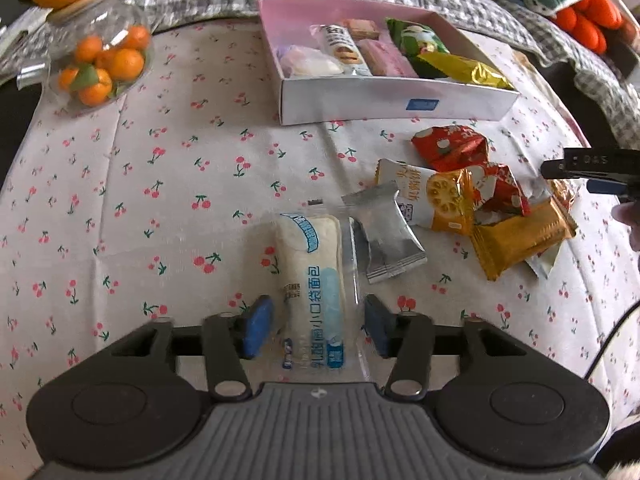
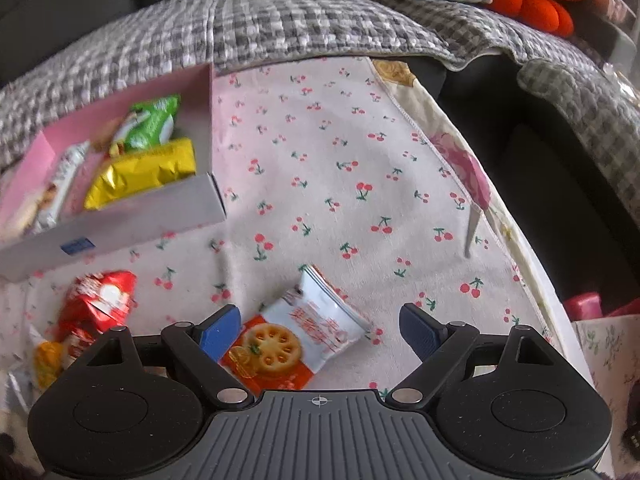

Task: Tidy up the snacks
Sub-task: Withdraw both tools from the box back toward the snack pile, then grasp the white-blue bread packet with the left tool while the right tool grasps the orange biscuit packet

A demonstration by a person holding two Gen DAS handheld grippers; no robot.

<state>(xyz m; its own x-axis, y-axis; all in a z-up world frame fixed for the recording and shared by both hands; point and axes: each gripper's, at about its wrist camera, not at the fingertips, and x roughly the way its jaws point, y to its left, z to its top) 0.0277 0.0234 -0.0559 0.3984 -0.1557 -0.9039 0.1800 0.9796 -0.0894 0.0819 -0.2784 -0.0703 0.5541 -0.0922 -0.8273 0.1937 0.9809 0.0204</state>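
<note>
Jaws of the left gripper (image 1: 316, 330) are seen straddling the near end of a bread packet (image 1: 310, 280) at the lower middle of the left wrist view; the blue pads stand just beside its clear wrapper, and whether they press on it cannot be told. The packet's long axis runs away from the jaws, straight up the frame, so it lies lengthwise between them rather than across.

Jaws of the right gripper (image 2: 320, 334) are held wide apart over a cracker packet (image 2: 296, 340), which lies between them at the lower middle of the right wrist view, tilted, its orange end toward the left pad. No contact is seen.

To the right of the bread packet a silver sachet (image 1: 382, 236) is laid just beside it, and beyond that a loose pile of snacks (image 1: 480, 200) in red, orange and gold wrappers is spread at centre right.

Further up, the white box (image 1: 400, 100) with a pink inside is found open on the cherry-print counter (image 1: 160, 200). A green packet (image 1: 420, 40), a yellow packet (image 1: 464, 68), pink bars and a striped white pack are already held in it. The bread packet is judged nearer the left hand.

At upper left a glass jar (image 1: 100, 48) of small oranges is stood.
</note>
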